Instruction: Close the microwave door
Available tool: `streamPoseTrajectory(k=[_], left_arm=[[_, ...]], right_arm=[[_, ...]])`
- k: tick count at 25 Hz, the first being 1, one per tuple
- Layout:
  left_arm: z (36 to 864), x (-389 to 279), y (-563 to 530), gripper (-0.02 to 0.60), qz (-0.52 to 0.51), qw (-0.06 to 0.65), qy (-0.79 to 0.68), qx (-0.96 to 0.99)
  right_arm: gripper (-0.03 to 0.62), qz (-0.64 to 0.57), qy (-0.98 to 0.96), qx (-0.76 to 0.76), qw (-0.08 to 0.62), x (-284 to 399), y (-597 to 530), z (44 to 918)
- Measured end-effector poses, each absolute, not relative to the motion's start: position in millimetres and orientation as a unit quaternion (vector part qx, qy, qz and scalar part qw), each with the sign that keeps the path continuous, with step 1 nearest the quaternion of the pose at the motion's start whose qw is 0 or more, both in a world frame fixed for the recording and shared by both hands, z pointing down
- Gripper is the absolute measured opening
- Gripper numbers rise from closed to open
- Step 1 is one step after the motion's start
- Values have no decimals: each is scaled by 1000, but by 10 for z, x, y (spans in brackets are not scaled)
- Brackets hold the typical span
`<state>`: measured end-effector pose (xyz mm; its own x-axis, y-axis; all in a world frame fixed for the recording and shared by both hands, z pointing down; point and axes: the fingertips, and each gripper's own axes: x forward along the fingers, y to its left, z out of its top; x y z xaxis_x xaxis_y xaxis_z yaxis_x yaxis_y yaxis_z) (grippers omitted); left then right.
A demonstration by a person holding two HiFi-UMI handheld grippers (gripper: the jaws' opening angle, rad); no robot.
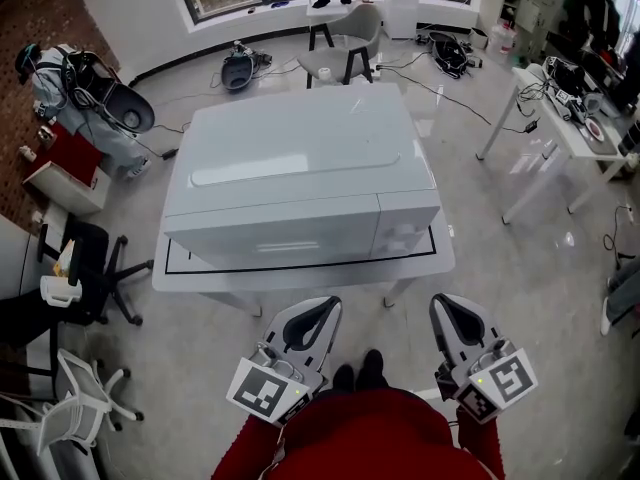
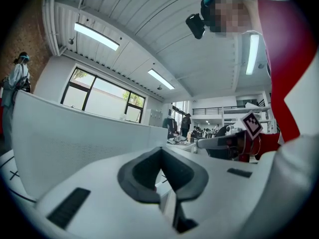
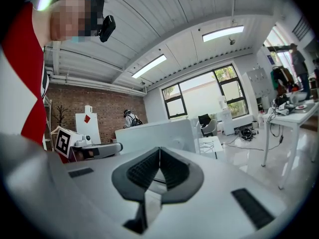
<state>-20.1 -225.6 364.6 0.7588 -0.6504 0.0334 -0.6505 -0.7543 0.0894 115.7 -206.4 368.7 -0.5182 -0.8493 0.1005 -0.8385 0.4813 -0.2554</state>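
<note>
The white microwave (image 1: pixel 300 168) sits on a small white table (image 1: pixel 445 258), and its door (image 1: pixel 270 240) lies flush with the front. Both grippers hang short of the table's near edge, close to the person's red top. In the head view my left gripper (image 1: pixel 331 305) is shut with nothing in it, below the door's middle. My right gripper (image 1: pixel 439 302) is also shut and empty, below the table's right corner. The left gripper view has the microwave's wall (image 2: pixel 75 133) on its left beyond the closed tips (image 2: pixel 160 156). In the right gripper view the microwave (image 3: pixel 154 136) stands ahead of the closed tips (image 3: pixel 159 153).
A black office chair (image 1: pixel 90 268) and a white chair (image 1: pixel 75 408) stand left of the table. A white desk (image 1: pixel 560 128) with clutter is at the right. Beyond the microwave are a grey chair (image 1: pixel 345 43) and floor cables (image 1: pixel 440 88). A box (image 1: pixel 70 173) sits at the far left.
</note>
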Motion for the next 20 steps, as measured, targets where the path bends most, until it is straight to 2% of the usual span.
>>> streamPoseTrajectory(k=[11, 20], left_arm=[[3547, -261, -2196, 11, -31, 49, -348, 936], [3664, -307, -2166, 11, -11, 64, -356, 932]], right_arm=[[12, -87, 877, -473, 19, 996, -1970, 3575], [12, -81, 868, -489, 20, 1081, -1921, 3569]])
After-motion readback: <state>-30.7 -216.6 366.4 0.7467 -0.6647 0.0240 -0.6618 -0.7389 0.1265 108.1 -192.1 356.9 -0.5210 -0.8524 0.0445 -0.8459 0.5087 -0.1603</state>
